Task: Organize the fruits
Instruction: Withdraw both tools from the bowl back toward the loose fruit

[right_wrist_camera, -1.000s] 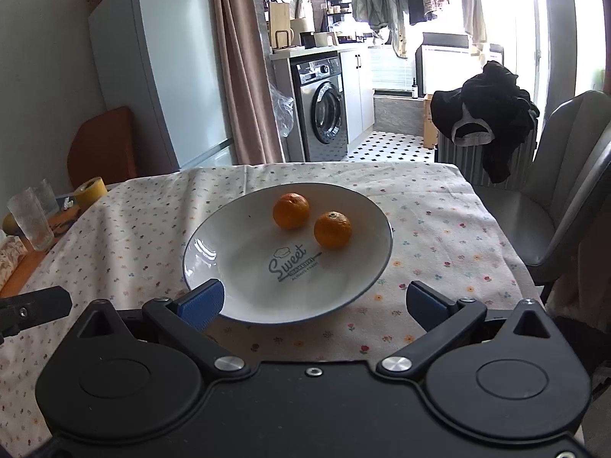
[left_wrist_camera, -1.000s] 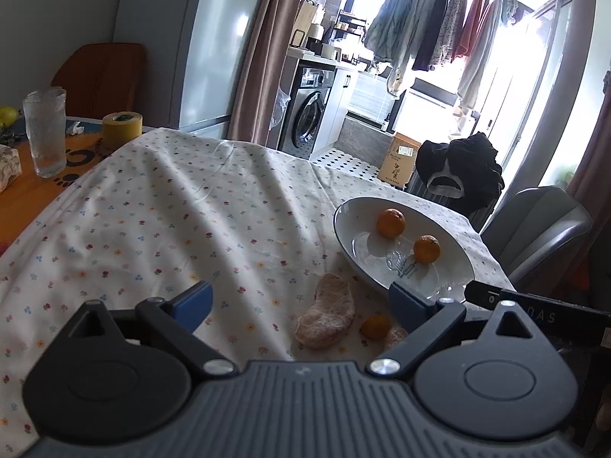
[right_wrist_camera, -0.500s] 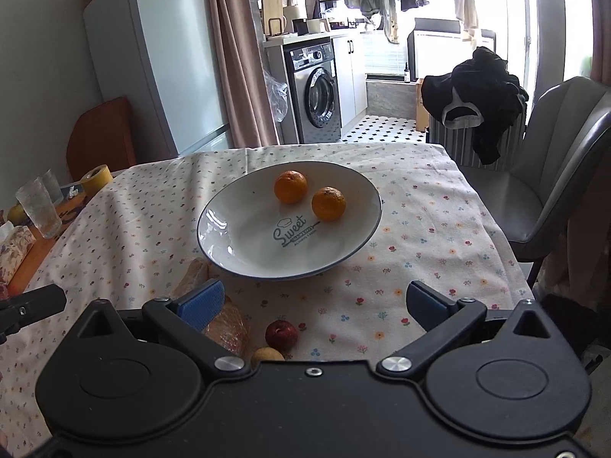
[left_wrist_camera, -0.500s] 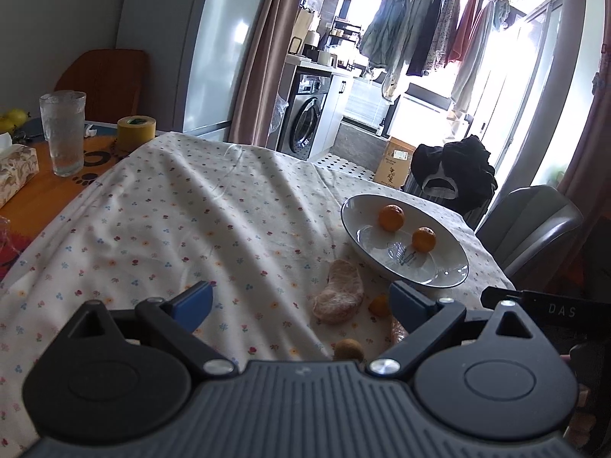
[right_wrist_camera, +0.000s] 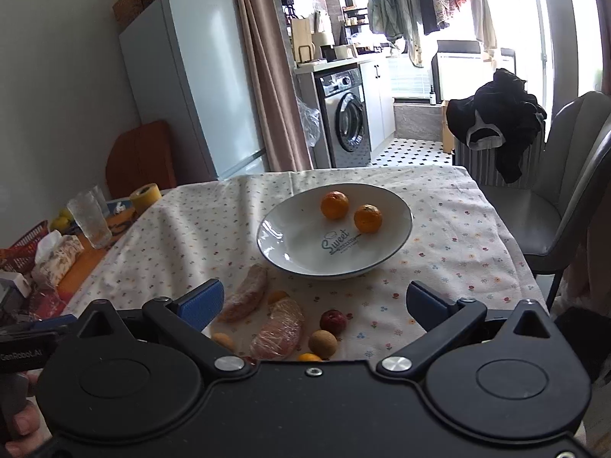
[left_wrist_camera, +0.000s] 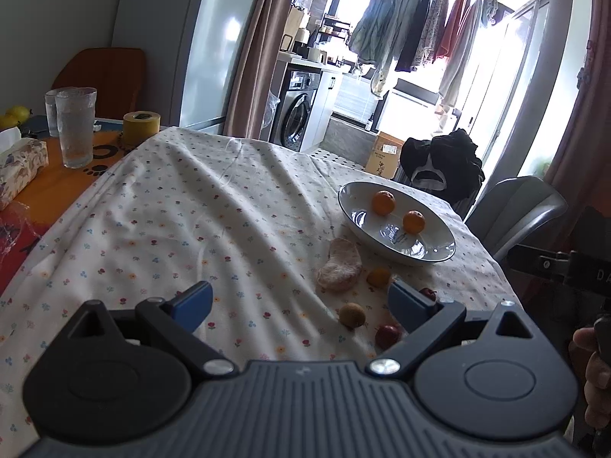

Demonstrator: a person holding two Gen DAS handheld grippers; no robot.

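We cannot see the near edge of the tablecloth [right_wrist_camera: 450, 229] in either wrist view, since each gripper's black body covers it, and in the right wrist view that body cuts off a small orange fruit [right_wrist_camera: 309, 357] and the lower end of the wrapped pomelo wedge [right_wrist_camera: 278, 330]. In the left wrist view the right blue finger [left_wrist_camera: 410, 303] hides most of a dark red fruit [left_wrist_camera: 427, 293], and a hand [left_wrist_camera: 590, 378] is cropped by the right edge. The small print under "Sweet" on the plate [right_wrist_camera: 393, 244] is too fine for us to read.
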